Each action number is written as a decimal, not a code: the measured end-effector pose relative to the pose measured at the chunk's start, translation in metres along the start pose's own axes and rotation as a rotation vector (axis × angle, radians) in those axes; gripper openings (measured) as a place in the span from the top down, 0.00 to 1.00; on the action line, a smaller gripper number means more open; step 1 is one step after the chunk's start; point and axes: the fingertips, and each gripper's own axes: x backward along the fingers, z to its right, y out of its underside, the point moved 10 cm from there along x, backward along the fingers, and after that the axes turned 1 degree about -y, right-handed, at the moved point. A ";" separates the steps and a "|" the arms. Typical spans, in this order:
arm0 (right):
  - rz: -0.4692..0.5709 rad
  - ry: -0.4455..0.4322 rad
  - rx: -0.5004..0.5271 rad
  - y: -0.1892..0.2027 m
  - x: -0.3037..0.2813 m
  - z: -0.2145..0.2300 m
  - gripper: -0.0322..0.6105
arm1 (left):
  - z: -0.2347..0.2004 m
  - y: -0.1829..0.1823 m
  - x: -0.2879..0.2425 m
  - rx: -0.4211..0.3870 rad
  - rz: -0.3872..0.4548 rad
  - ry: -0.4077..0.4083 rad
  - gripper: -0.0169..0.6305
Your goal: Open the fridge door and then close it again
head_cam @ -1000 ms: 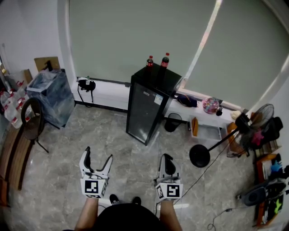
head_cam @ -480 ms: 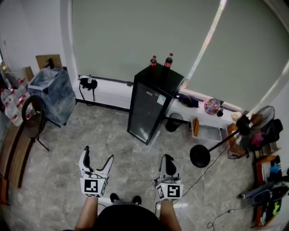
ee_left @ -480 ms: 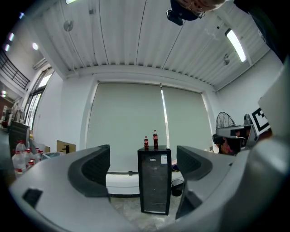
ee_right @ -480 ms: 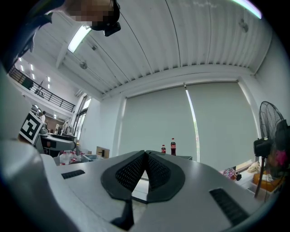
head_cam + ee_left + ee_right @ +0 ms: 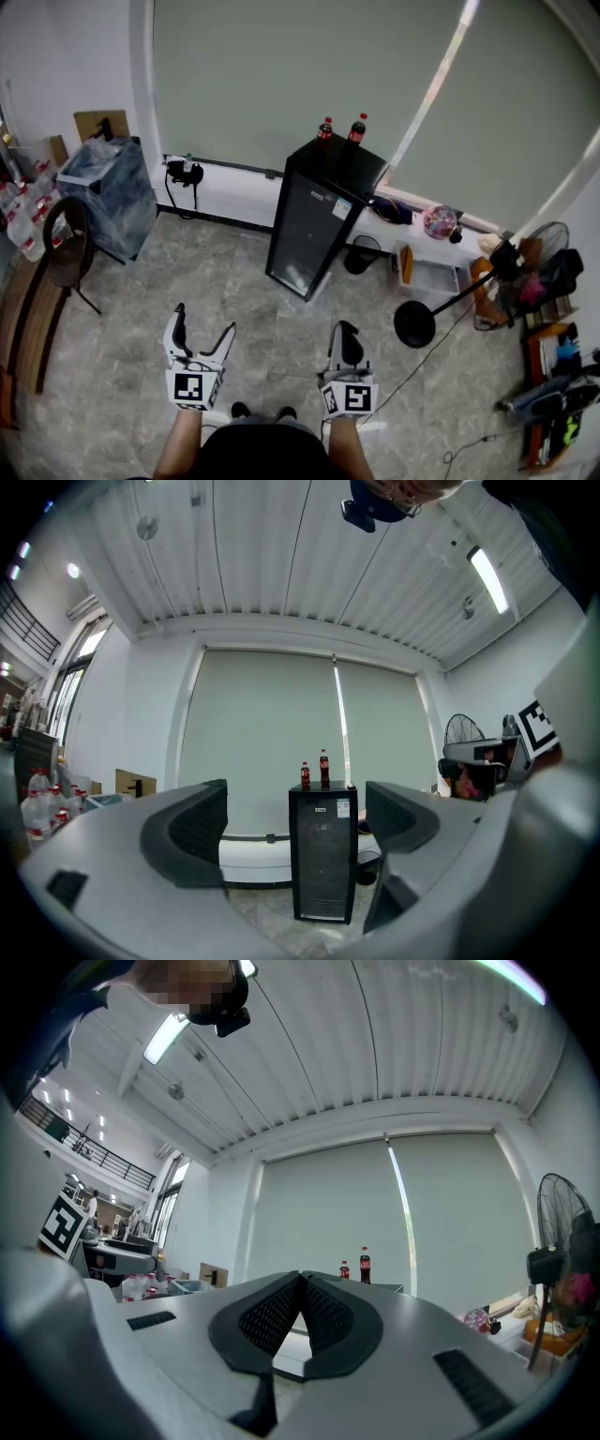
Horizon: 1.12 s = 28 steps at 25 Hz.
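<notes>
A small black fridge [image 5: 312,228] with a glass door, closed, stands on the floor by the low window ledge. Two cola bottles [image 5: 341,128] sit on top of it. Both grippers hang level, well short of the fridge. My left gripper [image 5: 204,321] is open, its jaws have just been opening, and nothing lies between them. In the left gripper view the fridge [image 5: 323,862] shows far off between the spread jaws of the left gripper [image 5: 292,832]. My right gripper [image 5: 345,326] is shut on nothing. In the right gripper view the right gripper [image 5: 302,1283] has its pads meeting, and the bottles [image 5: 364,1266] peek above them.
A bag-covered bin [image 5: 105,192] and a black chair [image 5: 66,248] stand at the left. A small waste basket [image 5: 359,253], a round black stand base [image 5: 414,324], a fan [image 5: 548,246] and cluttered shelves sit at the right. A cable [image 5: 424,361] trails across the tiled floor.
The whole view has shifted a little: the fridge now sits slightly further right and a touch nearer. Both grippers keep their places in the picture.
</notes>
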 end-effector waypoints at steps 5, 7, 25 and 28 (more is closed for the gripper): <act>0.008 0.021 -0.008 0.002 0.002 -0.013 0.94 | -0.013 0.006 0.006 0.000 -0.004 0.008 0.28; 0.011 0.028 -0.012 0.003 0.003 -0.016 0.94 | -0.018 0.016 0.007 0.004 0.013 0.015 0.28; 0.008 0.014 0.009 0.008 -0.025 -0.035 0.94 | -0.043 0.016 -0.007 0.035 0.062 0.022 0.28; 0.006 0.010 0.005 0.014 -0.039 -0.031 0.94 | -0.048 0.019 -0.018 0.056 0.068 0.021 0.28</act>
